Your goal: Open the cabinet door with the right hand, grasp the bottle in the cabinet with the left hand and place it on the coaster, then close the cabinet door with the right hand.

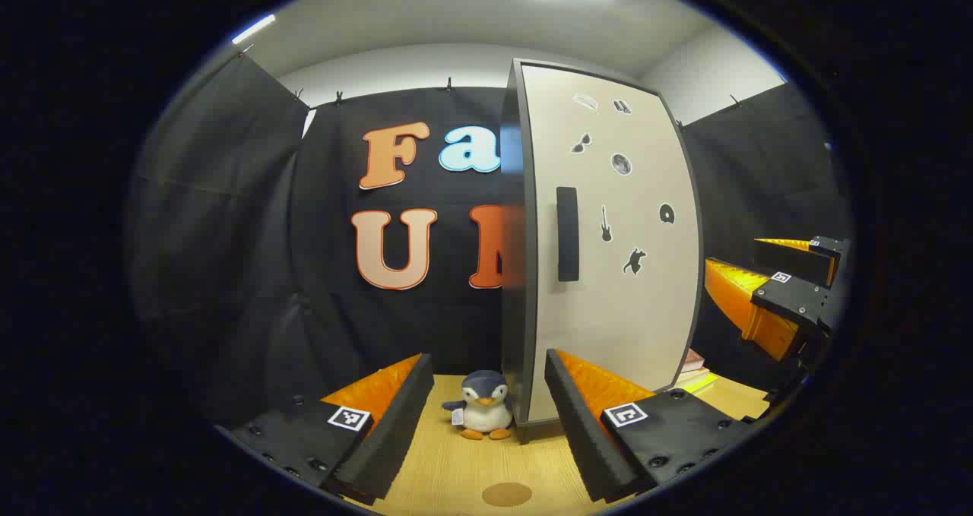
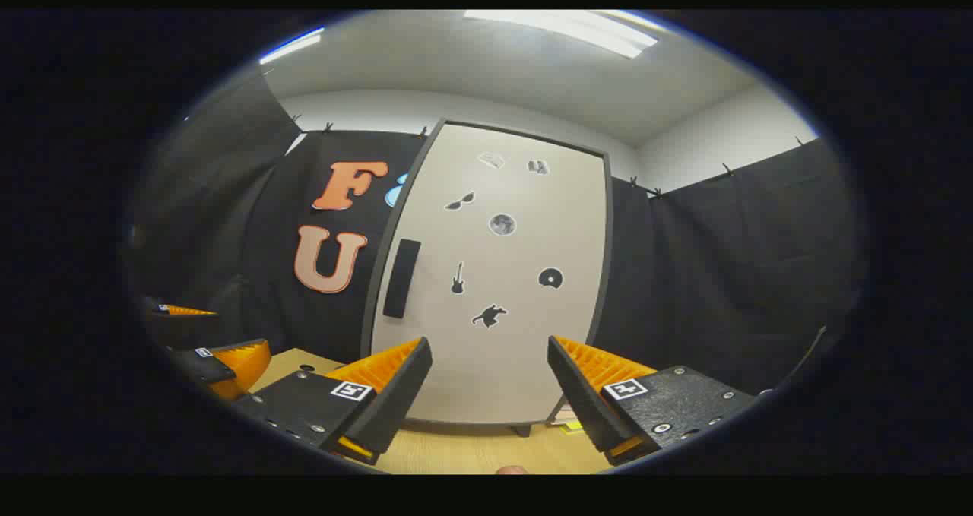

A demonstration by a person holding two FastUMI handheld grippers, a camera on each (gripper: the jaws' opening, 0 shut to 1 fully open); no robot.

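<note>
Nothing of the task is done yet, as I judge it: the cabinet door (image 2: 494,288) stands shut in front of me, its dark handle (image 2: 400,278) on the left edge untouched. My right gripper (image 2: 490,383) hangs back from the door with its fingers spread wide and nothing between them. My left gripper (image 1: 486,409) is likewise wide open and empty, held off to the left of the cabinet (image 1: 608,242), low over the wooden table (image 1: 456,470).

So all three steps remain: I have to pull the door open with the right, reach in with the left for the bottle, set it on the coaster (image 1: 507,494), then push the door closed.

The coaster, a round brown disc, lies on the table just ahead of my left fingers, cut off at the bottom of the left gripper view. A small plush penguin (image 1: 483,406) sits on the table beside the cabinet's front corner, beyond the coaster.

The bottle I cannot place; presumably it is behind the shut door. In the left gripper view my right gripper (image 1: 783,288) shows at the far right edge, partly cropped. Something like stacked books (image 1: 695,371) peeks from behind the cabinet, too small to make out. The small stickers on the door are clear enough as shapes only.
</note>
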